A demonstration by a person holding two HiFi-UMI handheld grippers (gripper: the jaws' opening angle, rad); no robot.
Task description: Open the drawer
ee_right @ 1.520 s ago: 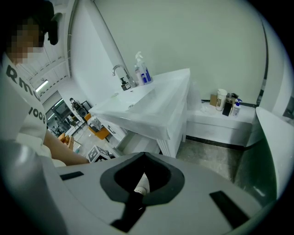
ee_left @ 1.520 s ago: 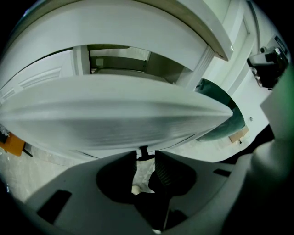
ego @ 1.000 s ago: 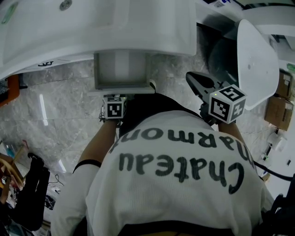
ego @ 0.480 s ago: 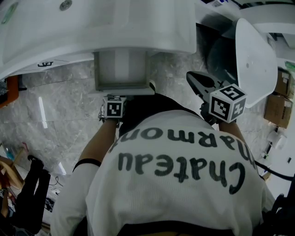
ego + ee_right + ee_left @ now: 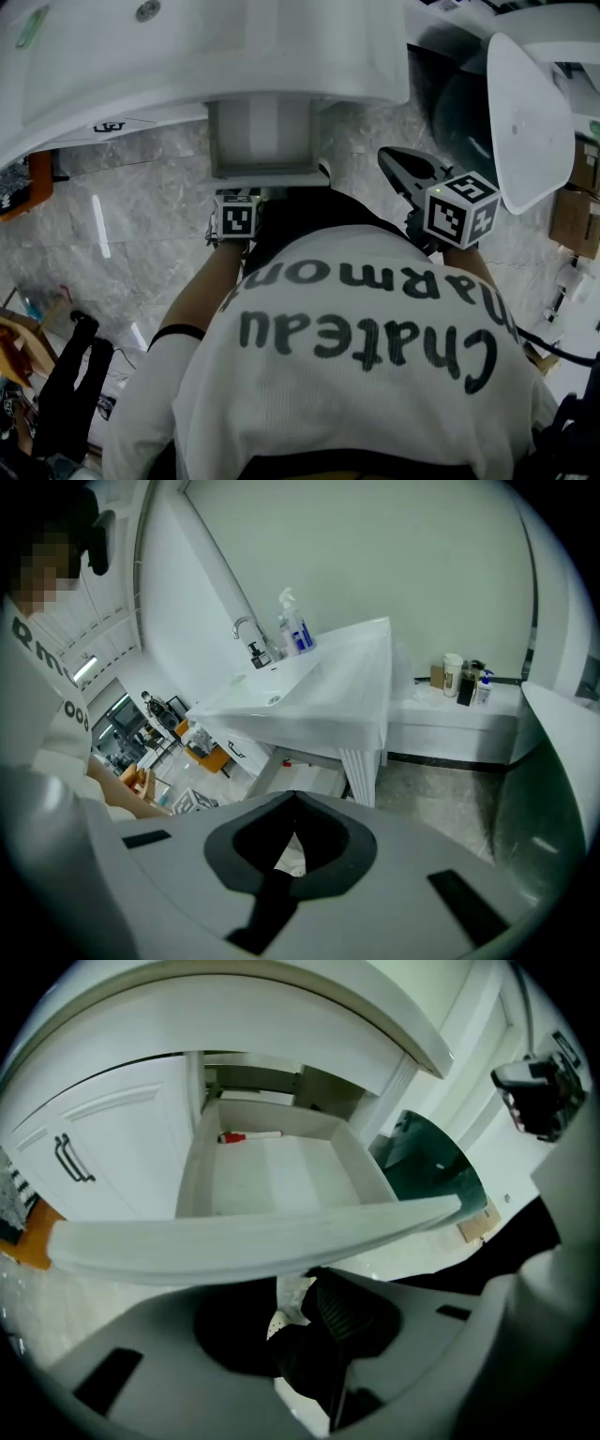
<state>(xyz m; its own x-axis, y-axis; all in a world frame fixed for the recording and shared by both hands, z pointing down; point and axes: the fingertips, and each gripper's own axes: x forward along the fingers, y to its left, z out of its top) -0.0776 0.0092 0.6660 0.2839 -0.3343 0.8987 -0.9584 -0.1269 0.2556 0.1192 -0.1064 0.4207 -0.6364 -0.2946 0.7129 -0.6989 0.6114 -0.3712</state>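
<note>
Since a second before, the sink (image 5: pixel 187 56) and the drawer (image 5: pixel 267 176) beneath it were shifted slightly rightward across the head view. The left hand-held gripper (image 5: pixel 312 1274) was kept at the drawer front. The drawer was seen pulled out from under the sink, above the floor (image 5: pixel 122 234). The left hand-held gripper's jaws were set narrow, closed on the front's lower edge. The right hand-held gripper (image 5: pixel 295 797) was held in the air off to the right, jaws together and empty. A red-capped marker (image 5: pixel 248 1135) was seen lying at the drawer's back.
</note>
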